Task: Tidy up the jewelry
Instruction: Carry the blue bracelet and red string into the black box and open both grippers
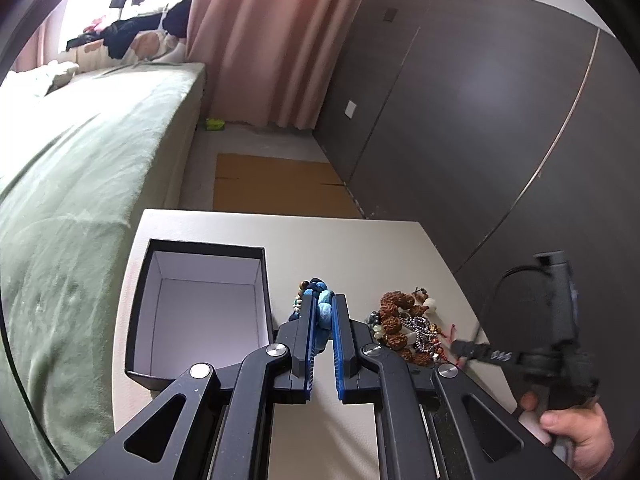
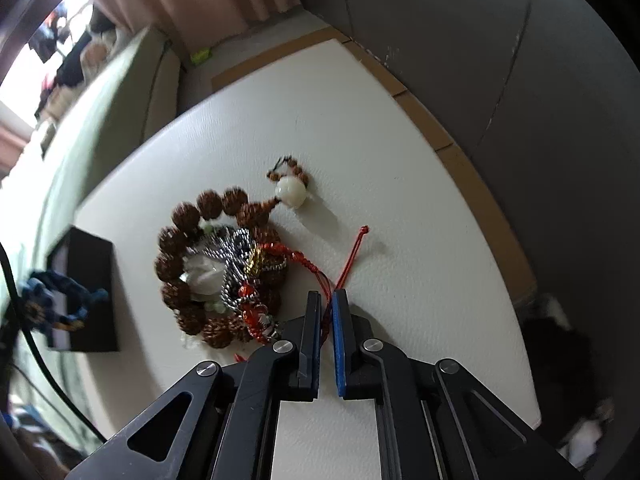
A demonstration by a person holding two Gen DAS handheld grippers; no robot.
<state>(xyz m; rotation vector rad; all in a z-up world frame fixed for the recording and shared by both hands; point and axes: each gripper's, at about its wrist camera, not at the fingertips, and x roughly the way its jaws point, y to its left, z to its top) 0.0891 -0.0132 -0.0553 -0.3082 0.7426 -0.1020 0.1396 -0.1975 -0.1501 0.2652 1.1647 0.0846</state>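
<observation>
My left gripper (image 1: 324, 298) is shut on a blue bead bracelet (image 1: 323, 314), held just right of an open black box (image 1: 256, 256) with a white inside. In the right wrist view the same blue bracelet (image 2: 60, 300) hangs beside that box (image 2: 90, 280). A pile of jewelry lies on the white table (image 2: 400, 200): a brown seed-bead bracelet (image 2: 180, 240) with a white bead (image 2: 291, 191), a silver chain (image 2: 236, 252) and a red cord bracelet (image 2: 296, 258). My right gripper (image 2: 327, 294) is shut on the red cord at the pile's near edge.
A green-covered bed (image 1: 80, 184) runs along the table's left side. Flat cardboard (image 1: 276, 184) lies on the floor beyond the table, next to a dark wall (image 1: 480, 120). A person's hand (image 1: 576, 432) grips the right tool's handle.
</observation>
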